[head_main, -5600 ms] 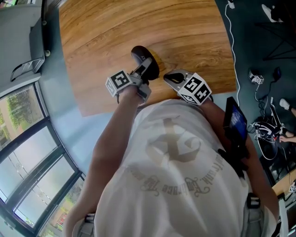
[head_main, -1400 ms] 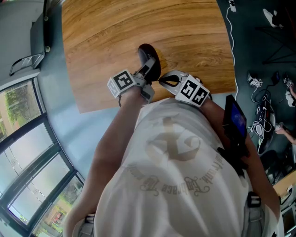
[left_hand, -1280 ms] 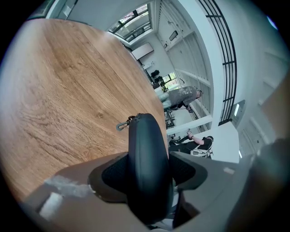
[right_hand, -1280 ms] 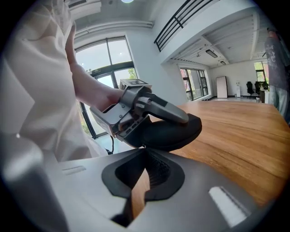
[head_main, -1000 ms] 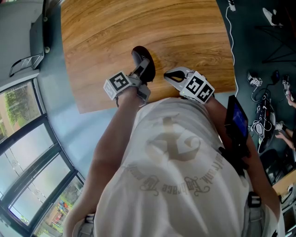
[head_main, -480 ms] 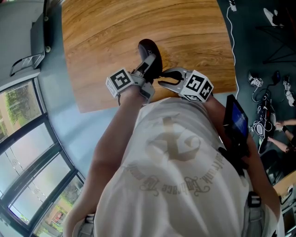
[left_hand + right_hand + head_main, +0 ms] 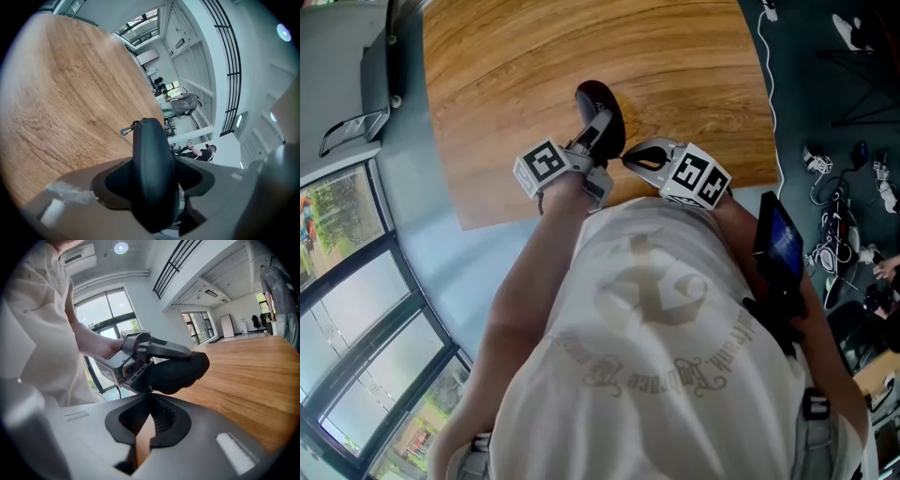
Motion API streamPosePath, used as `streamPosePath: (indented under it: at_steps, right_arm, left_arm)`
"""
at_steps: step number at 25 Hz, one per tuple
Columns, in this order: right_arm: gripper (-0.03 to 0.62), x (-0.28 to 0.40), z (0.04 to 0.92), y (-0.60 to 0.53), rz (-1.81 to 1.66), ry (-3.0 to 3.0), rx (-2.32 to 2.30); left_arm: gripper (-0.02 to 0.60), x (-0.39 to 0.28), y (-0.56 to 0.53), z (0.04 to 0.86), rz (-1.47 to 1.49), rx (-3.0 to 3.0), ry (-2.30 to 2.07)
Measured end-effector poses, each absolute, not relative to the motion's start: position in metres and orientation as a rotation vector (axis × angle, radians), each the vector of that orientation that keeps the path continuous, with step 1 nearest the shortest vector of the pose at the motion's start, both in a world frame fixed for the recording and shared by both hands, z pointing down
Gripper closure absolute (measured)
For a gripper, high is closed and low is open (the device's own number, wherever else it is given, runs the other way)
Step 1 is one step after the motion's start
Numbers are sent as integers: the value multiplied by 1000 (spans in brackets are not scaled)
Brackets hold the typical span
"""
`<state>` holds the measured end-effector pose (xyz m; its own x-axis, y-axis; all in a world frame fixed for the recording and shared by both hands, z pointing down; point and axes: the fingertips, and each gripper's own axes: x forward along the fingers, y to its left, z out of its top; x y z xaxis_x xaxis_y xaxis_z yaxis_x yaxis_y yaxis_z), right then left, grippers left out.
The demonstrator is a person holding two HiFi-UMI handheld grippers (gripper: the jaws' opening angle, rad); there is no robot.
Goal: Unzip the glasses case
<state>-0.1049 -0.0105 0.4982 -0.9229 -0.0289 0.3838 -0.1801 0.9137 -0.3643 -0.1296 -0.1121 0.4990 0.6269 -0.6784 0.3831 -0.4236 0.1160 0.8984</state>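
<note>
The glasses case [image 7: 598,101] was clamped over the worktop [image 7: 581,47] in the left hand-held gripper [image 7: 599,129], and since the right hand-held gripper [image 7: 149,397] had just been shut beside it on nothing visible, a missed pinch leaving it zipped was feared.

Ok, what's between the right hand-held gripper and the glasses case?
Nothing shows: in the right gripper view, the right hand-held gripper, just shut, comes right up to the underside of the glasses case, which the left hand-held gripper clamps.
</note>
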Motion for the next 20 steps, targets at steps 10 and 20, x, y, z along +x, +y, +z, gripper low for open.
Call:
streamPosePath:
  at_steps: [10,20]
  right_arm:
    - [588,-97,511,-16,413,-2578,240]
    - [588,-90,514,-25,329,-2568,260]
  left_arm:
    - [301,-137,-104,512,-154,1478,-1004]
    - [301,-133,-97,512,-146,1471,-961]
